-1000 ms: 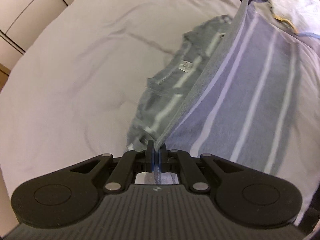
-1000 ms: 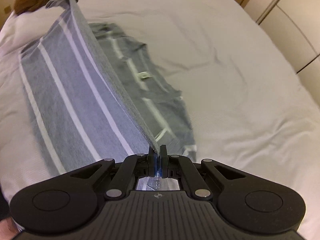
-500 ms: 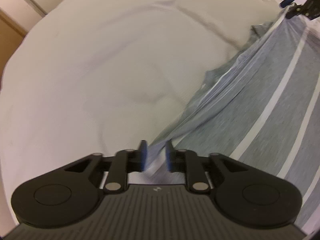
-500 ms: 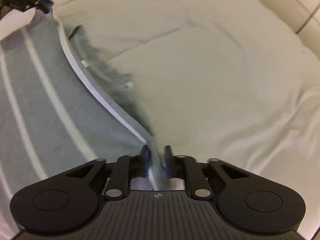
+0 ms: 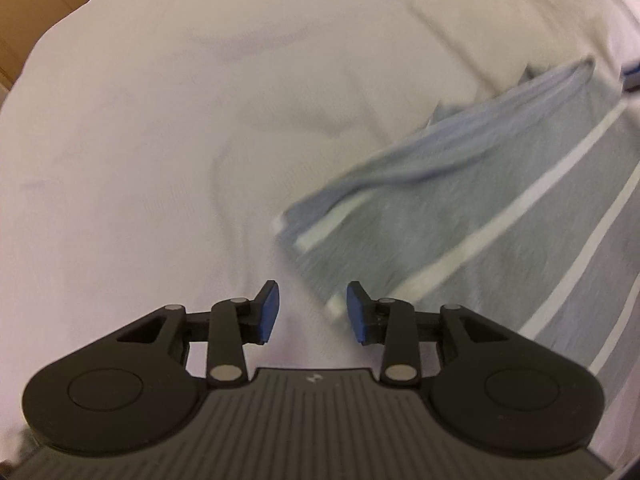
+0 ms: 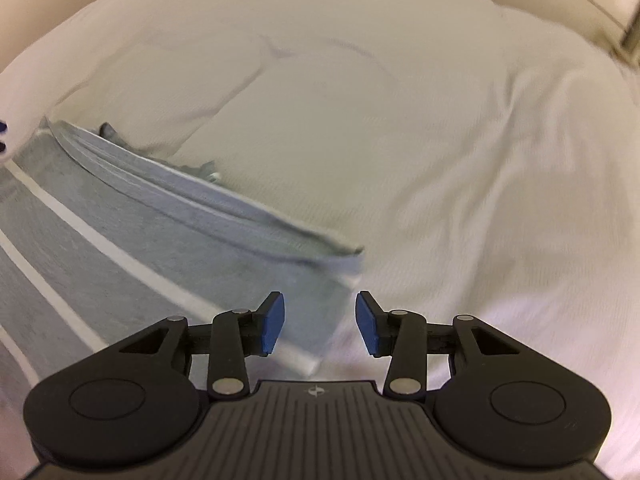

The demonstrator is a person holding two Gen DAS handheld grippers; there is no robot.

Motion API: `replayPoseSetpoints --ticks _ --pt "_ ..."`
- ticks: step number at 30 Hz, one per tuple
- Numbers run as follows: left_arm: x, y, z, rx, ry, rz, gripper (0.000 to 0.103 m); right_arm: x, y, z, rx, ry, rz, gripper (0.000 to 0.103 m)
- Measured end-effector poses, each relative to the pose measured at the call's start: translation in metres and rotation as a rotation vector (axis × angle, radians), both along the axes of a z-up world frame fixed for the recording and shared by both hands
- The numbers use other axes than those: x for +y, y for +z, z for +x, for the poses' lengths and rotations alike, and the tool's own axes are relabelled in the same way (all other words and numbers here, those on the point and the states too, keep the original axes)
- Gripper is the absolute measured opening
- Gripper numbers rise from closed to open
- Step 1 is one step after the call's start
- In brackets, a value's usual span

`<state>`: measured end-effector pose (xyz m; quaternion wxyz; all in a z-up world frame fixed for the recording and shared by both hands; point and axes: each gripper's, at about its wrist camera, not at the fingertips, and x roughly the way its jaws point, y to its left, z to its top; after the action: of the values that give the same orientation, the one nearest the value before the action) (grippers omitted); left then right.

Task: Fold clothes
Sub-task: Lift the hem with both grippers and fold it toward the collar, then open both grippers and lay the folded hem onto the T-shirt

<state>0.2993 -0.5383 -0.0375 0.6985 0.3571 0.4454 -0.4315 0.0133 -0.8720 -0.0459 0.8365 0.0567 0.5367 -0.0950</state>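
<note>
On the white bed (image 5: 160, 140), grey striped shirt (image 5: 480, 220) lies flat with one fold laid over, at 2 o'clock of left tongs (image 5: 312, 312) and 10 o'clock of right tongs (image 6: 320, 322). Both sets gape apart, empty, low over opposite corners. Next fold likely: calls for fresh grips on an edge.

The garment (image 5: 500, 216) is grey with thin white stripes. The bed sheet (image 5: 200, 120) is plain white. Each black tool (image 5: 312, 312) (image 6: 320, 322) carries blue pads (image 6: 274, 320).
</note>
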Motion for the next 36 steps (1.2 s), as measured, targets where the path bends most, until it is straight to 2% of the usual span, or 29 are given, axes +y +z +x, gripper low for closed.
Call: replayPoseSetpoints --ticks 1,4,7,9,11,14,16,18,20,22,25,28,30,32,34,36 --pt "-0.006 -0.002 0.0 0.016 -0.017 -0.02 0.031 0.005 0.0 -0.001 -0.001 -0.012 0.018 0.042" --pt "-0.024 -0.008 0.001 0.063 -0.069 -0.079 0.03 0.024 -0.004 0.002 0.0 -0.032 0.096 0.031" --pt "-0.04 -0.018 -0.001 0.083 -0.12 -0.102 0.028 0.05 -0.015 0.018 0.002 0.004 0.144 0.03" --pt "-0.05 -0.029 0.0 0.063 -0.145 -0.098 0.028 0.067 -0.027 0.035 0.004 0.036 0.157 0.03" --pt "-0.055 -0.032 0.006 0.046 -0.136 -0.119 0.027 0.082 -0.039 0.055 0.002 0.069 0.155 0.03" --pt "-0.058 -0.027 0.027 -0.016 -0.032 -0.171 0.027 0.095 -0.05 0.089 -0.021 0.114 0.127 0.03" --pt "-0.055 -0.02 0.041 -0.048 0.052 -0.212 0.026 0.095 -0.05 0.109 -0.07 0.121 0.093 0.028" --pt "-0.049 -0.01 0.047 -0.049 0.101 -0.245 0.025 0.086 -0.037 0.12 -0.158 0.073 0.035 0.029" --pt "-0.042 0.002 0.04 -0.034 0.088 -0.274 0.025 0.077 -0.023 0.121 -0.215 0.018 0.037 0.029" --pt "-0.038 0.008 0.023 0.025 0.036 -0.288 0.025 0.071 -0.01 0.117 -0.249 -0.024 0.068 0.029" --pt "-0.043 0.0 -0.008 0.087 -0.082 -0.249 0.025 0.087 -0.009 0.099 -0.205 0.021 0.143 0.029" --pt "-0.058 -0.021 -0.038 0.128 -0.192 -0.2 0.025 0.111 -0.032 0.086 -0.118 0.081 0.2 0.029" --pt "-0.069 -0.033 -0.045 0.131 -0.228 -0.18 0.025 0.115 -0.049 0.087 -0.078 0.093 0.236 0.029" --pt "-0.078 -0.041 -0.04 0.124 -0.216 -0.175 0.026 0.11 -0.059 0.095 -0.074 0.1 0.222 0.028" --pt "-0.087 -0.042 -0.027 0.076 -0.153 -0.189 0.025 0.098 -0.061 0.104 -0.094 0.079 0.184 0.025" --pt "-0.088 -0.035 -0.018 0.03 -0.077 -0.209 0.025 0.085 -0.052 0.108 -0.148 0.051 0.087 0.026"
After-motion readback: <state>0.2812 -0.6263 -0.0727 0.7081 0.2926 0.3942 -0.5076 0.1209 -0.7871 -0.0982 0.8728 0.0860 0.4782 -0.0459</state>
